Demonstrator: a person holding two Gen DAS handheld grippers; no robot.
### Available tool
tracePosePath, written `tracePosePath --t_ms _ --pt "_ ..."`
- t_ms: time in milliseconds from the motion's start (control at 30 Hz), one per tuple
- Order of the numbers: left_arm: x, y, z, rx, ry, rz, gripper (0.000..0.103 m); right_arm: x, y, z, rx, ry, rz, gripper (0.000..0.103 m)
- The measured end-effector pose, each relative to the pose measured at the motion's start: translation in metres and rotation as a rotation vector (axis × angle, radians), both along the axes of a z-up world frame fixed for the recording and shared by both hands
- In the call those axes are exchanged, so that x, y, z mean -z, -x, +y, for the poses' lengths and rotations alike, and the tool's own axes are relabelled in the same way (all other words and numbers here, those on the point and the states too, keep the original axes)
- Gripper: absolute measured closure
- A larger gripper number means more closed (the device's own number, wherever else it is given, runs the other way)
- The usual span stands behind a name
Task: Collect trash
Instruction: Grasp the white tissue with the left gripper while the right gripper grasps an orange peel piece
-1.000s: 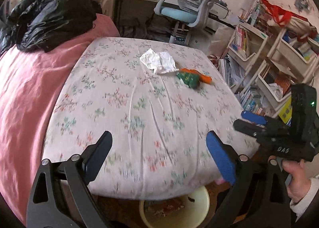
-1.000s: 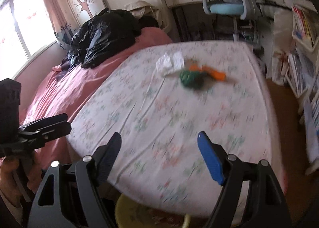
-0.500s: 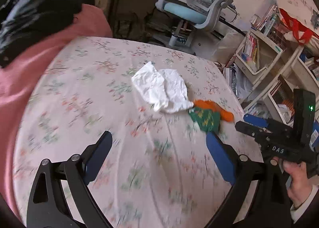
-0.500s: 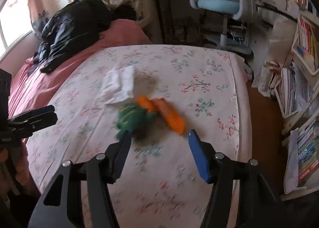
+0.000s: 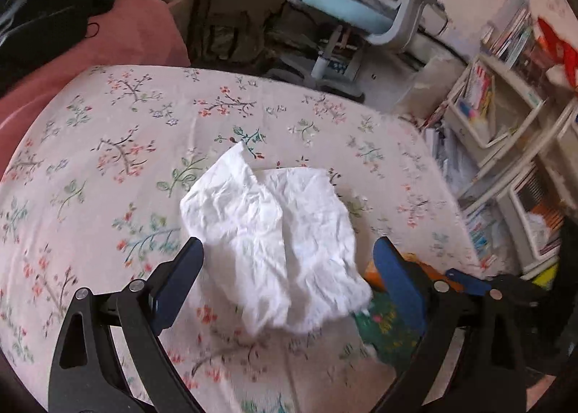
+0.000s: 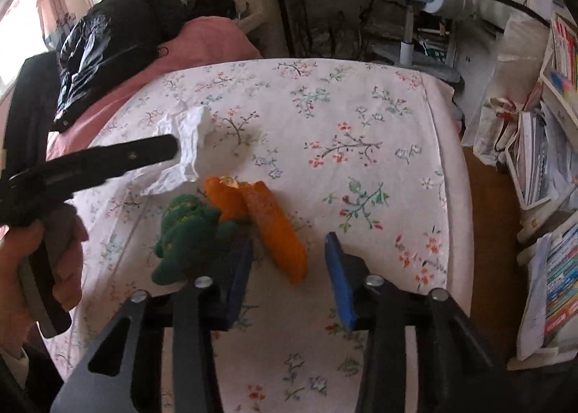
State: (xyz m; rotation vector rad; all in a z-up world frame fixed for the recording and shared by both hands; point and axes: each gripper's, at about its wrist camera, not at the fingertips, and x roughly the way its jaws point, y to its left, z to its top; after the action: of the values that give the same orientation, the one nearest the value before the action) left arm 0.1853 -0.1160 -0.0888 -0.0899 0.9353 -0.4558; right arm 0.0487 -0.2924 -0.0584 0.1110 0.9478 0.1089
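1. A crumpled white tissue [image 5: 274, 243] lies on the flowered sheet [image 5: 119, 146], filling the centre of the left wrist view; in the right wrist view it sits left of centre, partly behind the other tool
2. An orange peel [image 6: 267, 221] lies in the middle of the right wrist view, touching a crumpled green wrapper [image 6: 188, 232] on its left; the tissue's lower edge reaches just beside them
3. The left gripper [image 5: 285, 279] is spread wide, its blue pads either side of the tissue's lower half, nothing pinched between them
4. The right gripper [image 6: 289, 268] is also released, its pads flanking the near end of the peel, the left pad just beside the wrapper
5. A hand [image 6: 21, 268] at the lower left of the right wrist view holds the left tool
6. A pink blanket [image 6: 202, 41] with a black bag [image 6: 108, 41] on it lies at the upper left
7. A blue desk chair [image 5: 357, 12] stands at the top, shelves of books [image 5: 505, 113] at the right edge
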Motion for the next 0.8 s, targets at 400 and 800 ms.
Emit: tracePosePath --t_ms 400,800 --pt "0.002 -0.017 0.039 -0.035 0.116 0.032 0.097 -0.007 -0.005 -0.016 0.031 -0.122 -0.002 0.088" --pt "-0.049 0.026 0.086 -0.029 0.261 -0.039 0.097 -0.030 0.020 -0.004 0.016 -0.140 -0.069 0.089"
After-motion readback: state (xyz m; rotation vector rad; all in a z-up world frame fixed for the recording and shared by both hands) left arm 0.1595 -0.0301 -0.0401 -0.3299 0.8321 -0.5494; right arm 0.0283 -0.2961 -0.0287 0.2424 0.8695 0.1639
